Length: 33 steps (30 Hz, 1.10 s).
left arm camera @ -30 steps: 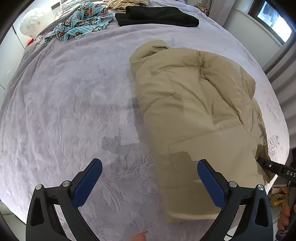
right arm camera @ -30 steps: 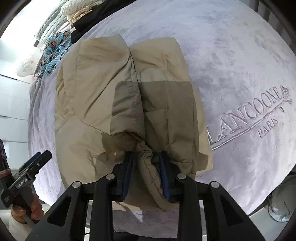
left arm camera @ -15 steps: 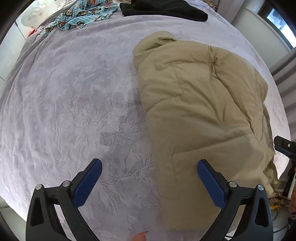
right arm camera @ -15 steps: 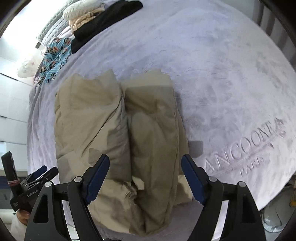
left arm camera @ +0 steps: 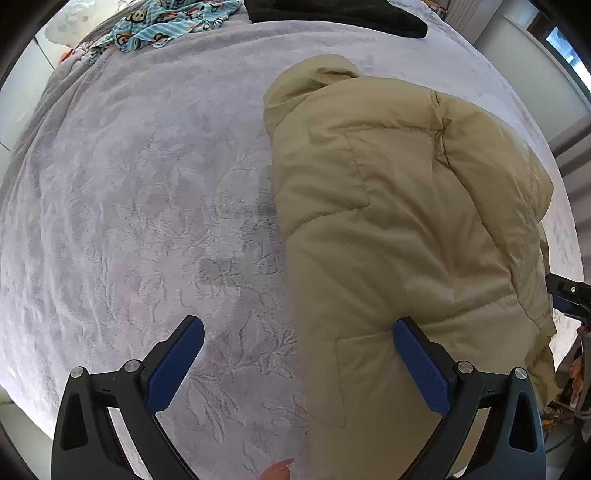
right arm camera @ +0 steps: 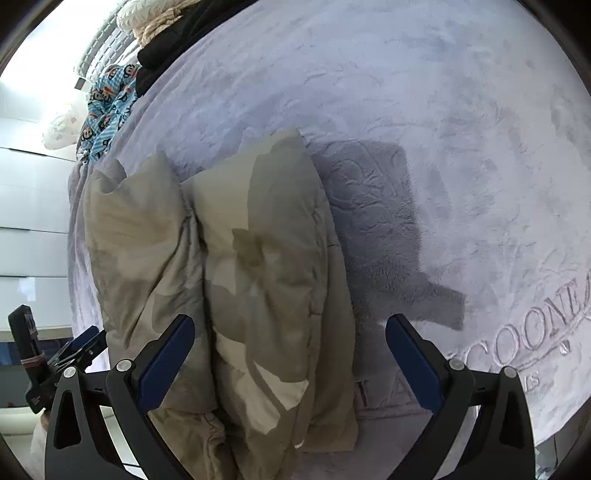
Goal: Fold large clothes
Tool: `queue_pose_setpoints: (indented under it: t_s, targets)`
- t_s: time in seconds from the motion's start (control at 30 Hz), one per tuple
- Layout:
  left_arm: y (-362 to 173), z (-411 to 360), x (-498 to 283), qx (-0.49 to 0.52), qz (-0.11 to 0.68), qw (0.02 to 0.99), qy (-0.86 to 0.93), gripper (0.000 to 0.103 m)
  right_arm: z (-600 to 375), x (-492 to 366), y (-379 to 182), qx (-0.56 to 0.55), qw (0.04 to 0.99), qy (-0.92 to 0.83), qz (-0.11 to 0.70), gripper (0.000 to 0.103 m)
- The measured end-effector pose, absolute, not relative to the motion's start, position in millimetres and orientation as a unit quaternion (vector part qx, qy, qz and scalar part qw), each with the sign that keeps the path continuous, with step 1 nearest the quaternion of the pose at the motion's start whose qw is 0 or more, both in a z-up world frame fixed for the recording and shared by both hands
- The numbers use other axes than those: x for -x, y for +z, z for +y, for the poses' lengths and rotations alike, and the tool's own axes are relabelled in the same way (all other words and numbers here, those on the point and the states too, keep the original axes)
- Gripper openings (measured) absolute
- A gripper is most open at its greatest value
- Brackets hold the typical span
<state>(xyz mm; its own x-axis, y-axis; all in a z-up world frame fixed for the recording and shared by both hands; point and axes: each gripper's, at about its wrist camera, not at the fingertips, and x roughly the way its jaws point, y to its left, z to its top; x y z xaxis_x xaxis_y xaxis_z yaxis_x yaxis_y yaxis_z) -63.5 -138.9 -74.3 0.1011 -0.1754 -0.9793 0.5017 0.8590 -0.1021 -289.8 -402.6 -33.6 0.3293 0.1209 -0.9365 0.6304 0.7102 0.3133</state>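
Note:
A large tan puffer jacket (left arm camera: 399,229) lies folded lengthwise on the grey bed blanket (left arm camera: 140,206). My left gripper (left arm camera: 299,363) is open and empty, hovering over the jacket's near left edge, one pad over blanket, the other over jacket. In the right wrist view the jacket (right arm camera: 258,280) shows as two long puffy folds side by side. My right gripper (right arm camera: 290,362) is open and empty above its near end. The other gripper shows at the left edge (right arm camera: 74,350).
A blue monkey-print garment (left arm camera: 166,22) and a black garment (left arm camera: 340,14) lie at the far side of the bed. Cream knitted items (right arm camera: 147,18) sit beyond them. Embroidered lettering (right arm camera: 535,332) marks the blanket to the right. The bed edge is close below both grippers.
My right gripper let go of the jacket's fold, opened wide and lifted back. My left gripper stayed open and moved closer over the jacket's left edge.

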Motion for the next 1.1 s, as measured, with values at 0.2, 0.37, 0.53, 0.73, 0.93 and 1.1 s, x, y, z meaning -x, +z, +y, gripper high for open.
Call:
queue_pose_setpoints:
  t_s: [0.2, 0.37, 0.53, 0.73, 0.93, 1.1]
  targets:
    - [-78.1, -143.3, 55.0, -0.115, 0.643, 0.717, -0.243, 0.103, -414.0, 282.2, -46.2, -0.379, 0.72, -0.115, 0.57, 0.103]
    - [-76.1, -141.9, 36.3, -0.044, 0.658, 0.699, -0.278, 0.103, -414.2, 272.3, -46.5, -0.379, 0.728, -0.077, 0.565, 0.103]
    - [-96.6, -145.5, 19.5, 0.019, 0.684, 0.643, -0.345, 0.103, -424.9, 268.0, -65.4, -0.375, 0.709, -0.079, 0.592, 0.103]
    - [-142.0, -142.1, 10.9, 0.099, 0.721, 0.579, -0.368, 0.103, -432.4, 261.5, -86.2, -0.418, 0.699, -0.033, 0.579, 0.103]
    - [-163.5, -150.5, 10.1, 0.141, 0.732, 0.561, -0.361, 0.103, -435.0, 240.8, -113.2, -0.461, 0.685, -0.017, 0.564, 0.103]
    - [-148.2, -158.4, 17.5, 0.131, 0.719, 0.582, -0.357, 0.091, -433.6, 232.8, -121.1, -0.49, 0.671, -0.034, 0.556, 0.096]
